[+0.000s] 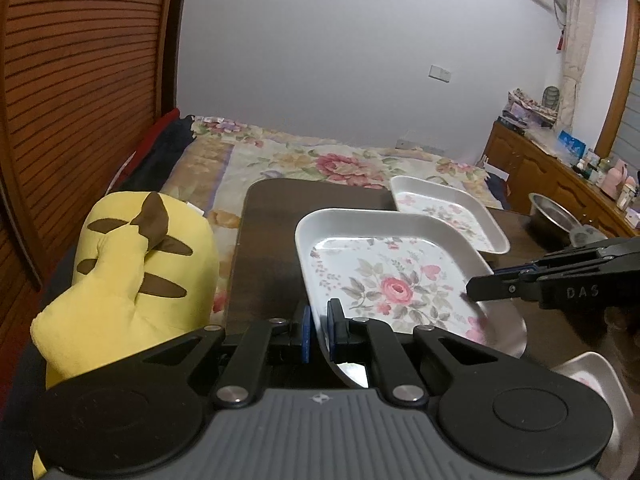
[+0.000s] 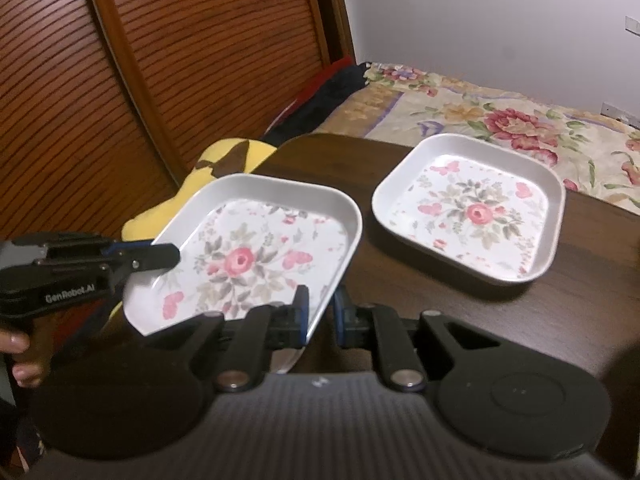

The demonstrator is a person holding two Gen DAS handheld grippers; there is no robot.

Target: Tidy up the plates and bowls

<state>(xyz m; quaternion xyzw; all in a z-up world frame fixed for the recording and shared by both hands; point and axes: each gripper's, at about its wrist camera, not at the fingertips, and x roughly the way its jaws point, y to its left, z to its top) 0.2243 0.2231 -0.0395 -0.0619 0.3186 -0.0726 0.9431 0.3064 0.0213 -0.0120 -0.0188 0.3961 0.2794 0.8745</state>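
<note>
A square white plate with a rose print (image 1: 384, 276) (image 2: 248, 256) is held tilted above the dark wooden table (image 1: 272, 240) (image 2: 520, 320). My left gripper (image 1: 319, 330) (image 2: 164, 258) is shut on its left rim. My right gripper (image 2: 320, 312) (image 1: 476, 288) is shut on its near right rim. A second matching plate (image 1: 448, 210) (image 2: 472, 208) lies flat on the table beyond. The rim of a third white dish (image 1: 592, 376) shows at lower right in the left wrist view.
A yellow plush toy (image 1: 132, 272) (image 2: 224, 160) lies left of the table. A steel bowl (image 1: 552, 212) stands at the table's far right. A bed with a floral cover (image 1: 320, 156) lies behind; a slatted wooden door (image 2: 160, 60) stands at left.
</note>
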